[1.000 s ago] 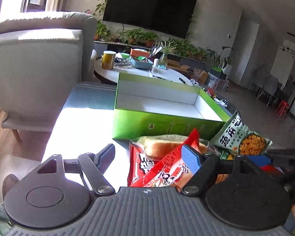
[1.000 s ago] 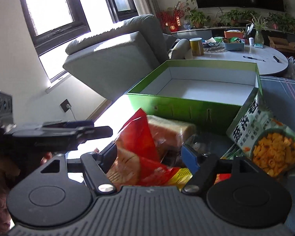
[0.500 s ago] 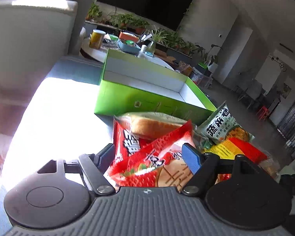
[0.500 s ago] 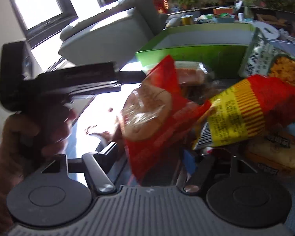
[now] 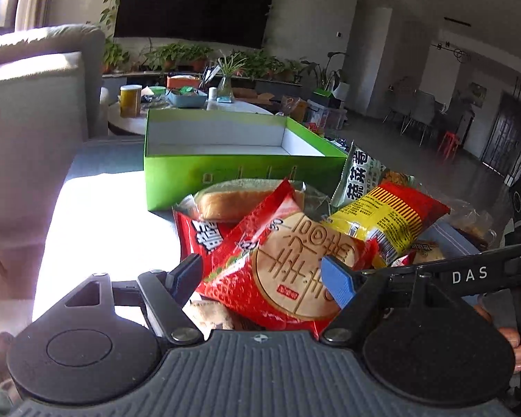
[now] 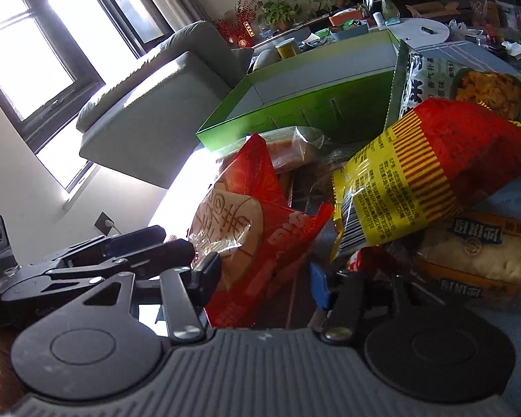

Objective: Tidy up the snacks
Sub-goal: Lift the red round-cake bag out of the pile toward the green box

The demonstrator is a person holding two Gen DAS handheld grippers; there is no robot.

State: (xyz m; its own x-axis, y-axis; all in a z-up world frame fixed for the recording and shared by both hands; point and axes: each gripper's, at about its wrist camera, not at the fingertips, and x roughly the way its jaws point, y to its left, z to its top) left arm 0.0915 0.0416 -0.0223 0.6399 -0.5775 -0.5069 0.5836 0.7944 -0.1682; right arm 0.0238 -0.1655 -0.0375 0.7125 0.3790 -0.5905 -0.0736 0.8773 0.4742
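Observation:
A pile of snack packets lies in front of an open green box (image 5: 239,177) (image 6: 295,104). On top sits a red cracker packet (image 5: 288,271) (image 6: 257,250). My left gripper (image 5: 262,279) (image 6: 177,243) is open, and the packet lies between its fingers. My right gripper (image 6: 264,278) comes in from the other side with its jaws closing around the same packet. Its blue pad (image 6: 319,285) still stands off the packet's edge. Wrapped bread (image 5: 232,201), a yellow-red packet (image 5: 389,219) (image 6: 416,173) and a green-white chips bag (image 5: 361,177) (image 6: 451,80) lie behind.
An orange cake packet (image 6: 476,253) lies at the right of the pile. A grey armchair (image 5: 27,132) stands to the left. A round white table (image 5: 232,106) with a yellow cup and plants is behind the box. A hand (image 5: 514,337) holds the right tool.
Both grippers have closed in on the pile, and the red cracker packet now lies between both pairs of fingers. The right gripper has rolled and its jaws have narrowed.

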